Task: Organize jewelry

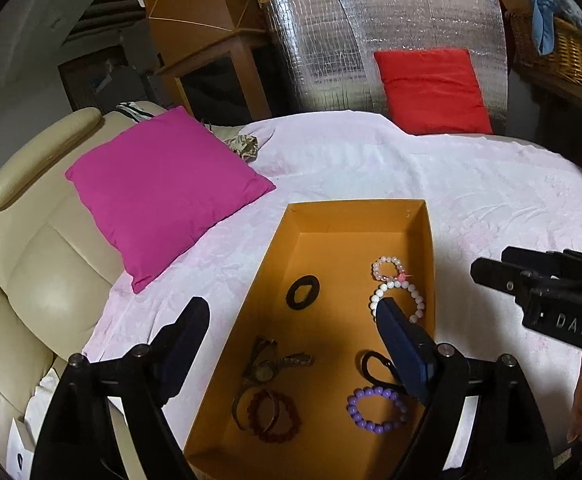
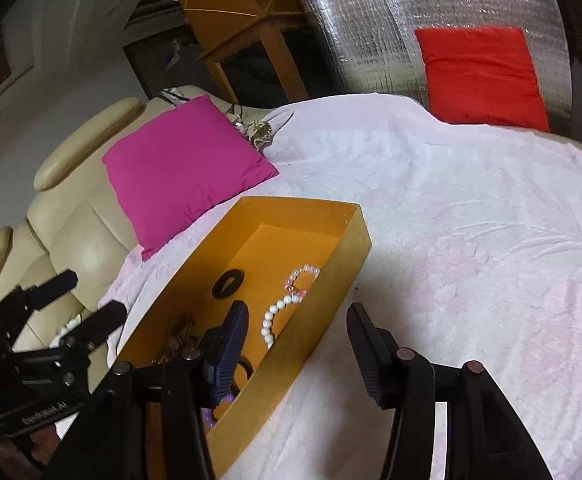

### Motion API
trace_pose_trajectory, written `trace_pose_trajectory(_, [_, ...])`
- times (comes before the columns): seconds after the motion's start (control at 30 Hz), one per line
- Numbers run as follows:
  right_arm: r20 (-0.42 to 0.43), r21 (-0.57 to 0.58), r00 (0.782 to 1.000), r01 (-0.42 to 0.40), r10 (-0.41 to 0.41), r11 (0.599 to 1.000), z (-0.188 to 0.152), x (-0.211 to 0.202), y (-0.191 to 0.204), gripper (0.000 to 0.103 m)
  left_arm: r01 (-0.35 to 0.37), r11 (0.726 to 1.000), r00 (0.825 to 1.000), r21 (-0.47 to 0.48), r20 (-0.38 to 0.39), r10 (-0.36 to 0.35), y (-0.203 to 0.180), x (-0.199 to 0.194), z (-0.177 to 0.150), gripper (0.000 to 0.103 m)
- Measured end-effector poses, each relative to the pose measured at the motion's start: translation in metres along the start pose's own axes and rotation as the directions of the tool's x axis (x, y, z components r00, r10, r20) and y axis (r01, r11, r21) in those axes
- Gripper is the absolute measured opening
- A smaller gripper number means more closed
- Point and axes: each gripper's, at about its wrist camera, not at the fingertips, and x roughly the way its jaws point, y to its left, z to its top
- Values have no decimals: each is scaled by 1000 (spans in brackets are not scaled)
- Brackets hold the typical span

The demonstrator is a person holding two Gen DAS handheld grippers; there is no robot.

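orange box sits open-topped on the pale pink blanket, all jewelry inside it

inside the box, left wrist view:
- black hair tie mid-floor
- pink-white bead bracelet near the box's right wall, touching the white pearl bracelet just nearer the camera
- watch by the box's left wall; dark red bead bracelet nearer the camera than that, overlapping a brownish bangle
- purple bead bracelet at the near right; second black loop just beyond it, partly hidden by a finger

left gripper: jaws wide, nothing between the pads, hovering over the box, left finger outside the left wall, right finger over the pearls

right gripper: jaws moderately apart, empty, straddling the box's right wall, left finger over the interior, right finger over the blanket

magenta cushion left of the box, half on the cream leather seat. red cushion well beyond the box against silver foil sheeting
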Motion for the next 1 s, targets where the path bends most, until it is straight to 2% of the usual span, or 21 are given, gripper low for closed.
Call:
trace_pose_trajectory(0.2, [20,-44,1000,22,-21,999,-16,-19,17,59,11,1000,1000,-23,16,-11,10,-23,-9,86])
trace_pose_trajectory(0.37, [52,-76,998,38,-34,996,-32,-38,37,62,-6,999,999,-51,40,8,21,-42,-16,86])
trace_pose_trajectory(0.53, [76,-47,995,61,-57,997,-47,-57,48,62,-13,994,999,-111,46,18,37,-55,-23,86])
trace_pose_trajectory(0.73, [93,-12,987,130,-129,991,-55,-79,59,65,-25,987,997,-158,66,36,54,-72,-30,86])
trace_pose_trajectory(1.0, [69,-22,982,176,-174,984,-65,-101,91,67,-16,983,992,-182,117,38,66,-98,-36,86])
